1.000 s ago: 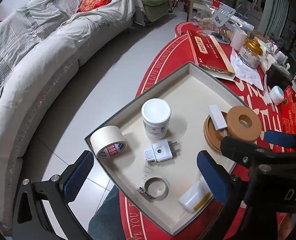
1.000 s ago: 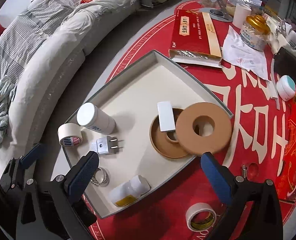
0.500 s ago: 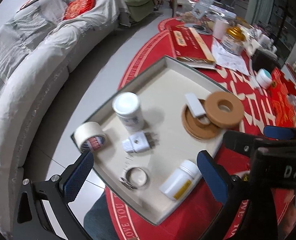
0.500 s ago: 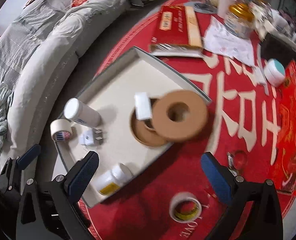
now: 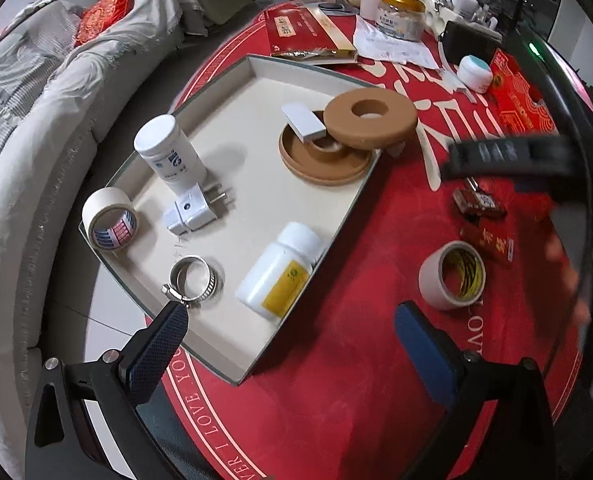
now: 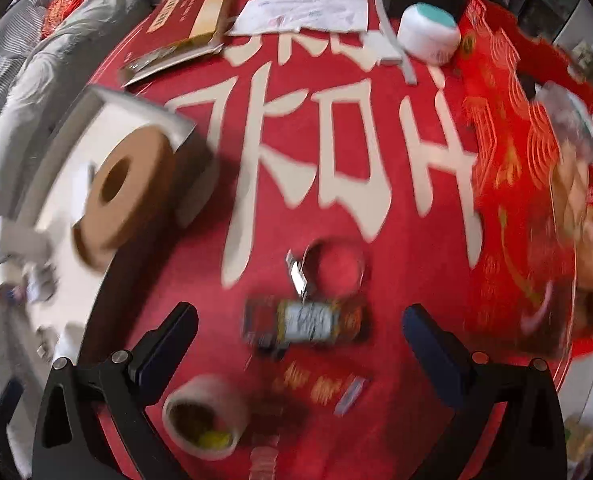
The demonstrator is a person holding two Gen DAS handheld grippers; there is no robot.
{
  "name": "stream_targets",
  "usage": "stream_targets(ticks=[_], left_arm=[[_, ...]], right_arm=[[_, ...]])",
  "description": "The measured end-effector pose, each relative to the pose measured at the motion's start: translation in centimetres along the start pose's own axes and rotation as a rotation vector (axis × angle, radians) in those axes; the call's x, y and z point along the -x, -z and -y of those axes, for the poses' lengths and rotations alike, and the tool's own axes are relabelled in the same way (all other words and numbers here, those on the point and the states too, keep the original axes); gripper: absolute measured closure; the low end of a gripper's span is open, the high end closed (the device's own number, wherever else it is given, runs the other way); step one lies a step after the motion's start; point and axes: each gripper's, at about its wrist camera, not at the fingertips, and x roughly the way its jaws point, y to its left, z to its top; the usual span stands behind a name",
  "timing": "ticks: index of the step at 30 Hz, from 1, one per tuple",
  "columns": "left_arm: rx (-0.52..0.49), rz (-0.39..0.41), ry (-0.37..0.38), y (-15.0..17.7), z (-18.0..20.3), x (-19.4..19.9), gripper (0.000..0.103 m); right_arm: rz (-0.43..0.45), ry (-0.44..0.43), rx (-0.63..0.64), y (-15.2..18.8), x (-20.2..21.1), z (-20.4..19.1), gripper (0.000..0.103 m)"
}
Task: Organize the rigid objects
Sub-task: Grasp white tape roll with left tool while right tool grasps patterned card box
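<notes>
A shallow cream tray [image 5: 256, 68] on the red tablecloth holds a standing white bottle [image 5: 168, 152], a lying white bottle [image 5: 280, 272], a tape roll [image 5: 110, 224], a white plug [image 5: 192, 212], a hose clamp [image 5: 194, 280] and a brown ring box with its lid [image 5: 370, 118] propped up. My left gripper [image 5: 288, 352] is open and empty over the tray's near corner. My right gripper [image 6: 296, 348] is open and empty above a small dark box [image 6: 308, 322], a metal clamp ring [image 6: 328, 268] and a tape roll [image 6: 204, 416]. That view is blurred. The tray [image 6: 76, 120] sits at its left.
Outside the tray lie a tape roll [image 5: 452, 274] and red packets [image 5: 484, 220]. Further back are a white jar with a teal lid [image 5: 474, 74], a red flat box [image 5: 308, 36], papers, a glass jar [image 5: 402, 16]. A grey sofa [image 5: 36, 120] runs along the left.
Both grippers have swung to the right. The right gripper left the tray and now hangs over the loose items on the cloth. Both stayed open.
</notes>
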Motion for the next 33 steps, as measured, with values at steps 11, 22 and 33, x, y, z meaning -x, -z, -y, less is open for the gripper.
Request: stream_targets(ticks=[11, 22, 33], left_arm=[[0.033, -0.005, -0.034, 1.1, -1.6, 0.3, 0.000], [0.014, -0.034, -0.041, 3.8, -2.3, 0.5, 0.000], [-0.088, 0.006, 0.088, 1.6, 4.1, 0.9, 0.000]], right_arm=[[0.032, -0.227, 0.168, 0.6, -1.9, -3.0, 0.000], [-0.098, -0.377, 0.162, 9.0, -0.3, -2.6, 0.000], [0.036, -0.383, -0.126, 13.7, 3.5, 4.4, 0.000]])
